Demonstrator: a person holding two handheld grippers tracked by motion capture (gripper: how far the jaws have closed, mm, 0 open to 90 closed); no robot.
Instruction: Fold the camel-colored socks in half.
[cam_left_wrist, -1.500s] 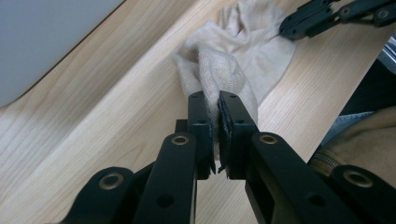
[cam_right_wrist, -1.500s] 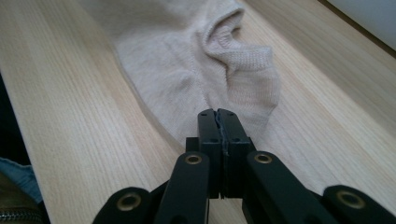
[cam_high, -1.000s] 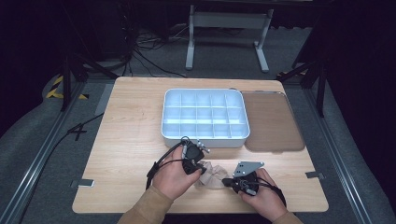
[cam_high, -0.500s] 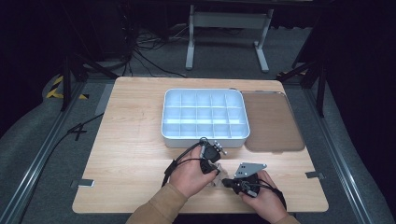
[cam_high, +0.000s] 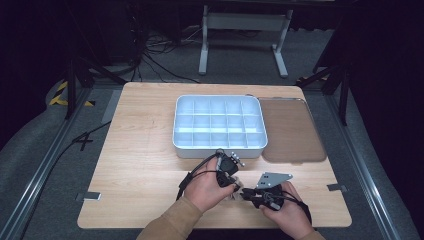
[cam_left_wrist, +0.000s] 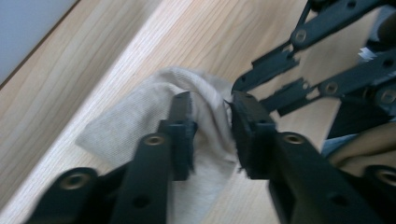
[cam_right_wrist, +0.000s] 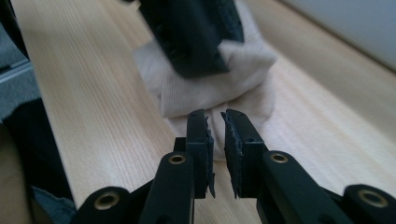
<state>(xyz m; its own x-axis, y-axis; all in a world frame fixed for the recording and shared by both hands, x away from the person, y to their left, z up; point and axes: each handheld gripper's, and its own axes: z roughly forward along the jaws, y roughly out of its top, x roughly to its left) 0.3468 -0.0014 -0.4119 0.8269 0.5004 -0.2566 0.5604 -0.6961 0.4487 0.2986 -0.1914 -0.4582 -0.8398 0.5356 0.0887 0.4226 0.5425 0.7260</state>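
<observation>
A beige knit cloth (cam_left_wrist: 126, 126) lies folded on the wooden table (cam_high: 145, 165) near its front edge. In the high view it is almost hidden under both hands (cam_high: 234, 196). My left gripper (cam_left_wrist: 210, 112) straddles a raised fold of it. Its jaws have just been opening and stand apart, the fold loose between them. My right gripper (cam_right_wrist: 215, 122) points at the cloth's (cam_right_wrist: 243, 60) near end. Its jaws have also just been opening, to a narrow gap with nothing pinched. The left gripper's black jaw (cam_right_wrist: 191, 32) rests on top of the cloth. In the high view the two grippers (cam_high: 234, 186) (cam_high: 247, 192) meet tip to tip.
A white tray (cam_high: 218, 145) with several compartments stands just behind the hands. Its brown lid (cam_high: 292, 130) lies flat to the right of it. Cables trail from both grippers across the table. Bare wood stretches to the left.
My left hand has moved right, up to the right gripper, and now covers the cloth that showed between the hands. The right hand has stayed put.
</observation>
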